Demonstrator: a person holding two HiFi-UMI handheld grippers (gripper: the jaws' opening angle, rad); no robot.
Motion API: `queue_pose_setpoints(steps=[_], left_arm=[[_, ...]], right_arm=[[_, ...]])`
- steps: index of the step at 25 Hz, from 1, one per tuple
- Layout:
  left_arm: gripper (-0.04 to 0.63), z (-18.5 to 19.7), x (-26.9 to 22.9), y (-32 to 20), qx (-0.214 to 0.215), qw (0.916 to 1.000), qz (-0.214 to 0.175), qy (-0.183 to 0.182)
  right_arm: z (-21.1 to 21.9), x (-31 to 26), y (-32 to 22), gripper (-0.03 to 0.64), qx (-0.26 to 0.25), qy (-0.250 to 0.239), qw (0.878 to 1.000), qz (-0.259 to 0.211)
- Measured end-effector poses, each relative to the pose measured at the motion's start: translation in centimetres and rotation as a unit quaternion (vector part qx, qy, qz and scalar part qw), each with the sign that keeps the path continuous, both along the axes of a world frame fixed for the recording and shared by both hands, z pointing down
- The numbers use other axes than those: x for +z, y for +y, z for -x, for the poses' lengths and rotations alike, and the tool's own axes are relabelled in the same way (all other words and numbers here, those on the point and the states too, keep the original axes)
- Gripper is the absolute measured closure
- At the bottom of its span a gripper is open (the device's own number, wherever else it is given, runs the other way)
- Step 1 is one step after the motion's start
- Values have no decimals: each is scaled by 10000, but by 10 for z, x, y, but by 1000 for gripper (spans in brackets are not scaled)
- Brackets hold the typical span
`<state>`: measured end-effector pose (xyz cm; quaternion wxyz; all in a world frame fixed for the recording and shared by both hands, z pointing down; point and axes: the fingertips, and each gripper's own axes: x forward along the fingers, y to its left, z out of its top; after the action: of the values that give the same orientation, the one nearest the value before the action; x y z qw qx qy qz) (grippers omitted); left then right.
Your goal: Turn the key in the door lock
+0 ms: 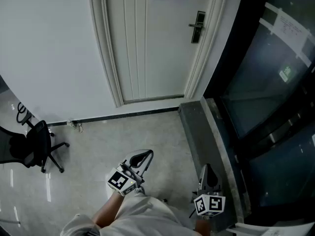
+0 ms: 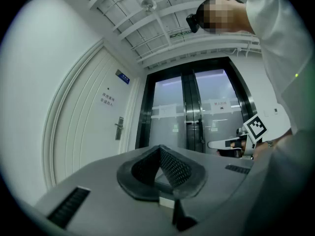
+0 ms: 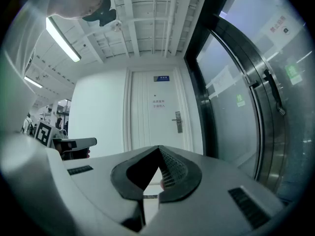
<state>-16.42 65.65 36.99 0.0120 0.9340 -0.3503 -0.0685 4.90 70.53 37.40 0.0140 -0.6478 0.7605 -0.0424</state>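
Both claws hang low by the person's body, well apart from the door [image 1: 147, 43]; judging by that, the approach has not begun. Left claw [image 1: 146, 155] pressed together, empty. Right claw [image 1: 206, 170] pressed together too. Door lock [image 1: 198, 26] sits near the door's right edge; no key discernible. Floor [image 1: 147, 136] open ahead. Glass wall [image 1: 266, 92] crowds the right side, office chair [image 1: 34, 146] stands off left.

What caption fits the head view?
Left gripper and right gripper, both shut, face the closed white panelled door with its dark lever-handle lock.
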Motion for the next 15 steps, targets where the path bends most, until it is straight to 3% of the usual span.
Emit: queue_pose_setpoints(steps=[4,9,15], left_arm=[[589,-40,16,30,-203,9989,411,-123],[589,-56,28,49,-334,9970,636,-296],[589,-71,13,49,-362,9982,298,-369]], right_arm=[[-43,9,35,626,31,23,9999,125],[-72,30,53,626,60,-28,9993,375],[-88,36,49,626,2,-47,9994,332]])
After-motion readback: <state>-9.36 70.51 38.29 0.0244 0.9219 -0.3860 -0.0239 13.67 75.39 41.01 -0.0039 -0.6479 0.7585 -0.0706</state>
